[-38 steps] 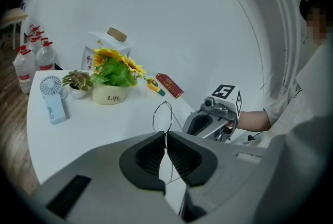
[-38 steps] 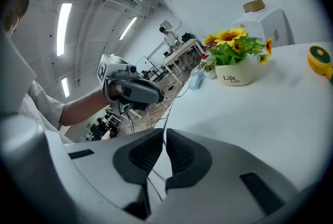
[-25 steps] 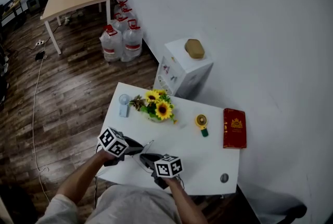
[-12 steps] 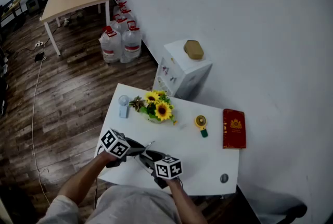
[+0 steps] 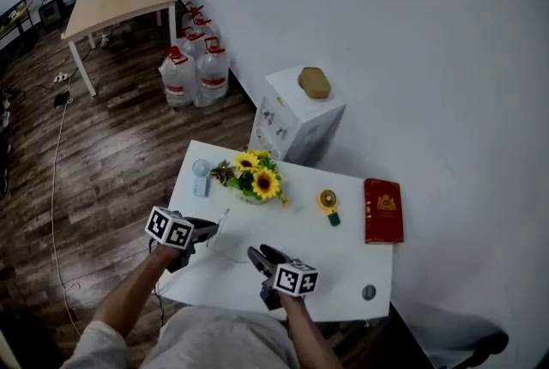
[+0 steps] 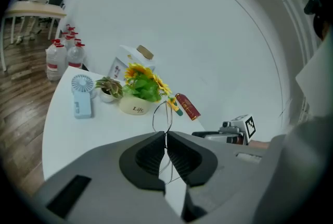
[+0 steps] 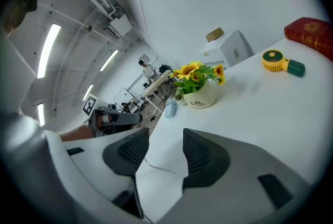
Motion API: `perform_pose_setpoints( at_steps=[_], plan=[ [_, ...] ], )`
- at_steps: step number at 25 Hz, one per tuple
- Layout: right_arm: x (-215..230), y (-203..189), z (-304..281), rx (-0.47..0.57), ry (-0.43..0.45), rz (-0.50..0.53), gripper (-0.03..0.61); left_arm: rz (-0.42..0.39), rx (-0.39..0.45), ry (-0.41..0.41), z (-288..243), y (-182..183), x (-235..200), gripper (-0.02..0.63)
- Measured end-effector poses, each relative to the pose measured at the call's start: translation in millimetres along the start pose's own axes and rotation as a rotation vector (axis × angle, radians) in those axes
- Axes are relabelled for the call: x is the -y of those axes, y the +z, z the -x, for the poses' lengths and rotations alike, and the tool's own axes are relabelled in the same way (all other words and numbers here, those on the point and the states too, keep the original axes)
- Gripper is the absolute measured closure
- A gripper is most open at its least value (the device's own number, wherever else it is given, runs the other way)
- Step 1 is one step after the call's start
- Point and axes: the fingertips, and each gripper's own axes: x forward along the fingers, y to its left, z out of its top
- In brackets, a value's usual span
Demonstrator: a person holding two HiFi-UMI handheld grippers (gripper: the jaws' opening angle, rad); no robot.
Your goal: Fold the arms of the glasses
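White desk (image 5: 343, 260) fills the lower middle of my head view, standing on a dark wooden floor (image 5: 111, 153) beside a pale wall.

On my left gripper (image 5: 204, 230) the fingers (image 6: 151, 152) are pressed together, pinching the thin wire frame of the glasses (image 6: 153, 117). The frame loops up out of the pinch, and more of its wire runs down behind the pads. From the head view the glasses (image 5: 225, 245) are only a faint clear shape just beyond that gripper, over the near part of the desk; I cannot tell whether they touch it.

My right gripper (image 5: 258, 254) has just been opening, and its fingers (image 7: 203, 155) now stand spread. A thin strand of wire shows low in the gap between them, against the desk, and neither pad touches it. The two grippers sit near each other, the glasses between them.

Further out stands a white pot of sunflowers (image 5: 256, 183), with a small pale-blue fan (image 5: 201, 177) just beside it towards the left edge. To the right of the pot lies a yellow and green gadget (image 5: 329, 204), then a red book (image 5: 383, 211) near the wall. A small dark round thing (image 5: 369, 293) sits at the near right corner.

Beyond the desk are a white cabinet (image 5: 296, 123), water jugs (image 5: 193, 71) and a wooden table (image 5: 116, 3).
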Motion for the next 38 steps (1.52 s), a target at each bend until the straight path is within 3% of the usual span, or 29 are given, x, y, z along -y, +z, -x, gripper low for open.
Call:
perform_pose_setpoints(
  at_steps=[7,14,17,20,26,30,38],
  plan=[
    [-1,-17,-1,-0.019,0.009,-0.05,0.382,0.098,0.164,0.039,19,24,-15,0.597],
    [-23,-14,-9,0.022,0.128,-0.186,0.398,0.148,0.249,-0.005,28,34,-7,0.597],
    [-28,-6,-9,0.069,0.197,-0.287,0.435,0.151,0.26,-0.022,27,34,-2,0.597],
    [-30,0,-6,0.094,0.23,-0.341,0.517,0.141,0.251,-0.027,25,32,3,0.597],
    [-47,26,-2,0.166,0.356,-0.278,0.543,0.073,0.217,-0.044,17,22,16,0.597],
    [-39,20,0,0.141,0.278,-0.326,0.555,-0.022,0.152,-0.047,8,8,30,0.597],
    [-49,24,-2,0.13,0.285,-0.281,0.571,-0.237,0.02,-0.043,-10,-17,62,0.597]
  ],
)
